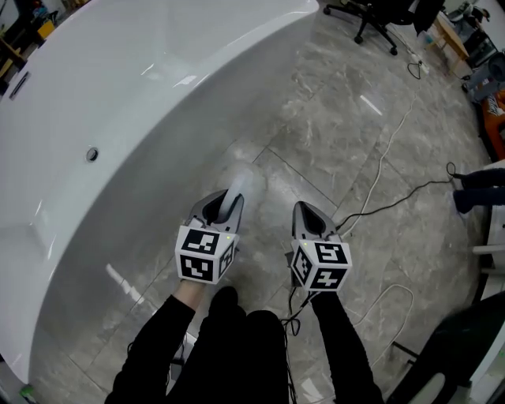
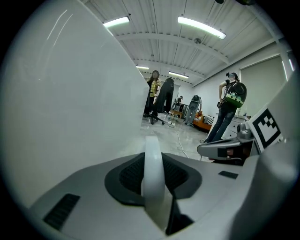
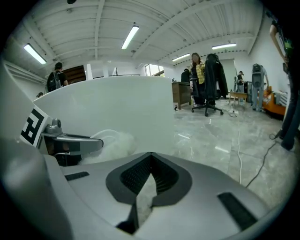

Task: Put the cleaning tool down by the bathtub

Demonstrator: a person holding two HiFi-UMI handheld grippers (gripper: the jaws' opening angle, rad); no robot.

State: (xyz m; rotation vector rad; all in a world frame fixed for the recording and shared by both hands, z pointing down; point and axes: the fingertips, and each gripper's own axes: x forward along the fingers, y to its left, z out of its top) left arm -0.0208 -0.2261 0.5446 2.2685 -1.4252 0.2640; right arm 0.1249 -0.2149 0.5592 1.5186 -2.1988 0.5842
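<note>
Black sleeves (image 1: 162,347) of the person holding both tools, nearest the head view, reached down and forward.

Bathtub (image 1: 118,95): white, large, curved; it filled the left of the room, its outer wall sloping down to the floor.

Floor (image 1: 339,134): grey marbled tile, glossy, running along the tub's right side.

Office chair (image 1: 375,20): black, on castors, well apart at the far end. People stood beyond it in both gripper views.

White cable (image 1: 387,150) and black cable (image 1: 394,203): both lay loose across the tile to the right.

Left tongs (image 1: 226,203) (image 2: 152,154): held low beside the tub wall and pinching the cleaning tool by its flat white handle, which ran up between the jaws.

Right tongs (image 1: 309,213) (image 3: 149,161): just beside the left pair, on the side away from the tub, jaws pressed together at the tips with nothing between them.

Cleaning tool (image 1: 243,180) (image 2: 153,173) (image 3: 115,143): its fluffy white head sat ahead of the left tongs, down low and close against the tub's outer wall. Whether it touched the tile could not be told.

Round metal fitting (image 1: 92,154): small, set in the tub's inner wall.
</note>
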